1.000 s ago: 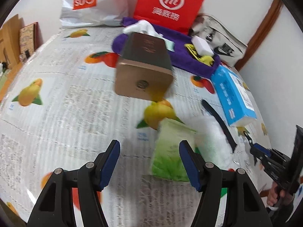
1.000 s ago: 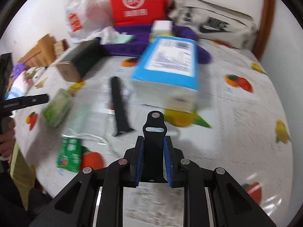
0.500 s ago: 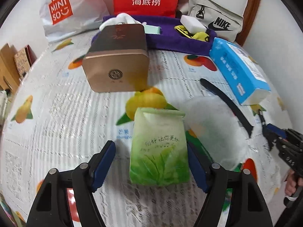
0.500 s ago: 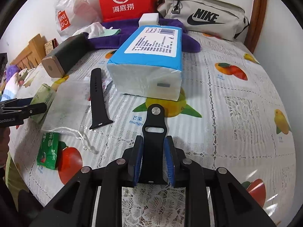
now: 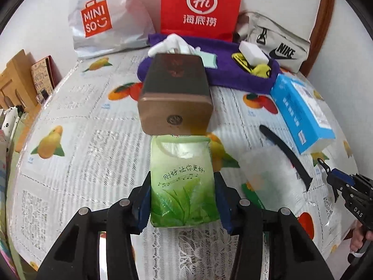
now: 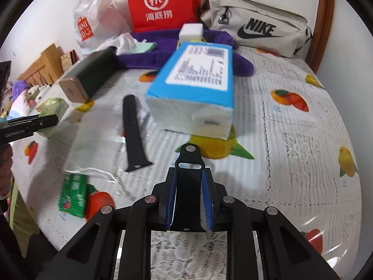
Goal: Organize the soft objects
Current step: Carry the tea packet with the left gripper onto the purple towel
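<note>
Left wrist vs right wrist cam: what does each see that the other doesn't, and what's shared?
Left wrist only: the left gripper closing on the green tissue pack, which sits between its pads, and the yellow item on the purple cloth.

Right wrist only: the right gripper shut on a short black strap piece, and the green sachet near the table edge.

Both: blue tissue pack, long black watch strap, bronze box, red bag, Nike bag.

Two watch straps [image 6: 134,135], two tissue packs [image 5: 183,182], two shopping bags [image 5: 200,7], one tin [image 5: 176,95], one pouch [image 6: 254,32]
</note>
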The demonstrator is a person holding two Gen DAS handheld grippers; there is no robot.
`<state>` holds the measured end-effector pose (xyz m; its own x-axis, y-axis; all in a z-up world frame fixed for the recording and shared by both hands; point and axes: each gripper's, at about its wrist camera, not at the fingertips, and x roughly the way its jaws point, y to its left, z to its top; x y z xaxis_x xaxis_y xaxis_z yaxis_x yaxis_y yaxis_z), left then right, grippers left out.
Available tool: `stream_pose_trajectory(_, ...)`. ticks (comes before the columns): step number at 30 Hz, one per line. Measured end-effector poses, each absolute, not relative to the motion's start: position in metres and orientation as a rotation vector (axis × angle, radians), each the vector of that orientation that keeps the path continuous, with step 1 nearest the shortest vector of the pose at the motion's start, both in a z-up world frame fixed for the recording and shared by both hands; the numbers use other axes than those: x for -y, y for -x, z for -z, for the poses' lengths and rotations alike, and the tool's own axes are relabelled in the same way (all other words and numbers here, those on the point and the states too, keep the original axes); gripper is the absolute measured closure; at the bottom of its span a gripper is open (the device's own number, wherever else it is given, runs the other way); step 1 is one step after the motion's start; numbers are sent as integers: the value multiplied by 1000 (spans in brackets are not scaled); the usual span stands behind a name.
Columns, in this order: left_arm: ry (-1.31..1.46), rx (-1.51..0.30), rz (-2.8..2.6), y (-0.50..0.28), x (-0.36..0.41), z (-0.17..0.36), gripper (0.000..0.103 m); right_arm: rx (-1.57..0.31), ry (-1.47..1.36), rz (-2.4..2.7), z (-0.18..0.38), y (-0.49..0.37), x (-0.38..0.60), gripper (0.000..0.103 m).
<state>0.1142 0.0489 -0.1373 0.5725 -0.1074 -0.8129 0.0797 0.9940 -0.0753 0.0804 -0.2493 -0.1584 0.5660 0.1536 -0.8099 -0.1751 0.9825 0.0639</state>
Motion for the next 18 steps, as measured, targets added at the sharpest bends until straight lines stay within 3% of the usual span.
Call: stream_pose_trajectory(18, 154, -890, 154, -132, -61, 96, 57, -831, -7, -256, 88, -96, 250, 81)
